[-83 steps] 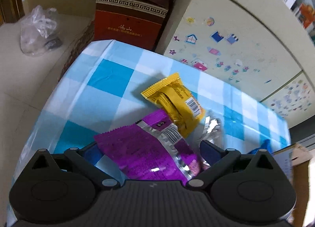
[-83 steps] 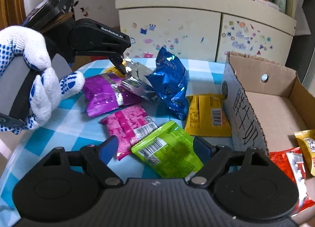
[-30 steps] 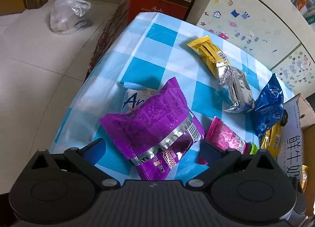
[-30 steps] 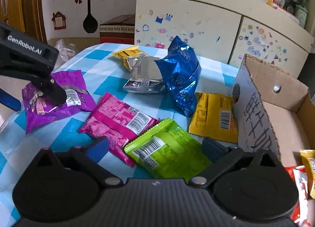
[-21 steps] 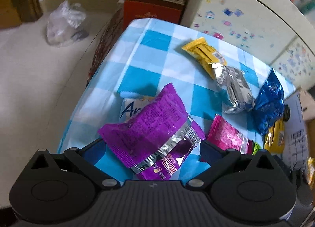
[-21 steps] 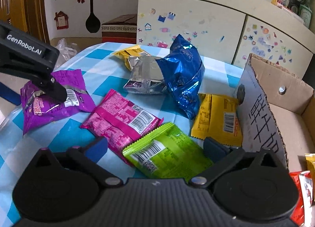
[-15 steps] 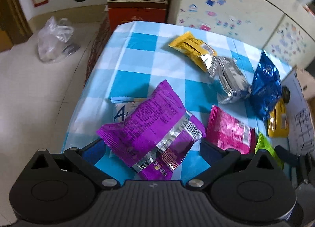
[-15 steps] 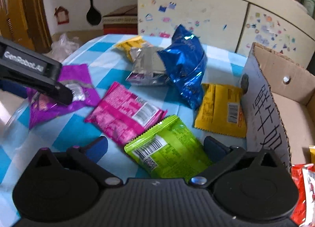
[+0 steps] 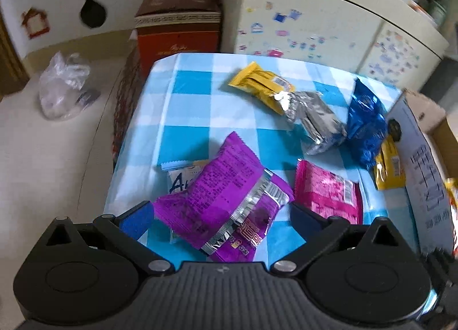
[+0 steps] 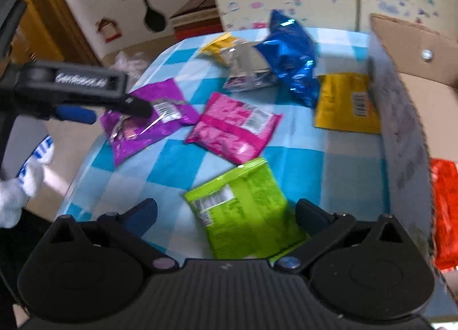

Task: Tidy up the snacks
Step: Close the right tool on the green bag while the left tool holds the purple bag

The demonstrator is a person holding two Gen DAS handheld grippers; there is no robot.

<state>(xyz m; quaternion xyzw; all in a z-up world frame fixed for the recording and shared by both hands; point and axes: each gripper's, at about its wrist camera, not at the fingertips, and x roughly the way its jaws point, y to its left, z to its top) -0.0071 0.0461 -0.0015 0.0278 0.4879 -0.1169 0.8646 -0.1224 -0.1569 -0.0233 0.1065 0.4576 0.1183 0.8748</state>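
My left gripper (image 9: 219, 214) holds a purple snack packet (image 9: 226, 198) between its wide-set fingers, lifted above the blue-checked table (image 9: 189, 101); the same packet shows in the right wrist view (image 10: 148, 118) under the left gripper's fingertip (image 10: 140, 108). My right gripper (image 10: 226, 212) is open just above a green packet (image 10: 246, 209). Pink (image 10: 234, 126), flat yellow (image 10: 346, 104), blue (image 10: 292, 58) and silver (image 10: 246, 69) packets lie on the table. A cardboard box (image 10: 400, 118) at the right holds a red packet (image 10: 443, 212).
A white packet (image 9: 180, 178) lies under the purple one. Another yellow packet (image 9: 260, 84) lies at the table's far side. A cabinet with stickers (image 9: 315, 35) stands behind; a red-brown box (image 9: 177, 29) and a plastic bag (image 9: 63, 86) sit on the floor at left.
My left gripper has lifted the purple packet off the table and swung it right, toward the box. My right gripper has risen and tilted down over the green packet.
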